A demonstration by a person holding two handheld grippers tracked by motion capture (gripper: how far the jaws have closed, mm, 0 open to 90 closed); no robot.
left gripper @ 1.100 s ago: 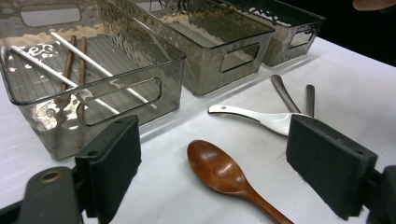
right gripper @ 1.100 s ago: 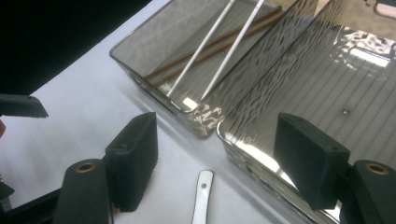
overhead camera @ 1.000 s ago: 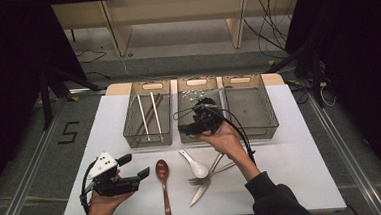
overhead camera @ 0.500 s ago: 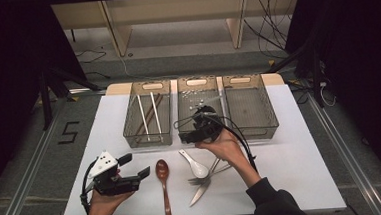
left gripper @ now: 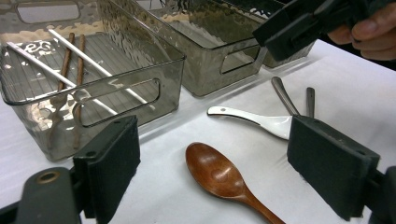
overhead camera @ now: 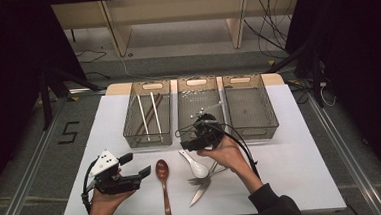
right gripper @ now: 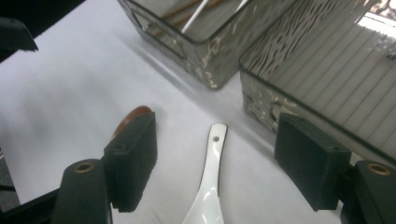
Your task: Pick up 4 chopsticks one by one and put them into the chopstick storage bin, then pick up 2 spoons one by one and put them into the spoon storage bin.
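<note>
"5" (overhead camera: pixel 69 132) marked on floor left of bench (overhead camera: pixel 302 166). Left hand-held gripper (overhead camera: pixel 138 167) wide, empty; right hand-held gripper (overhead camera: pixel 190 144) wide over white spoon (overhead camera: pixel 194 165), seemingly clear of it.

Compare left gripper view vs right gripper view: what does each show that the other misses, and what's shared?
Left gripper view alone: the other hand with its tongs, two metal handles, and the wooden spoon's whole bowl.
Right gripper view alone: the hole in the white spoon's handle end and the ribbed floor of the middle bin.
Both: open tongs, white spoon, wooden spoon, chopsticks bin, white table.
</note>
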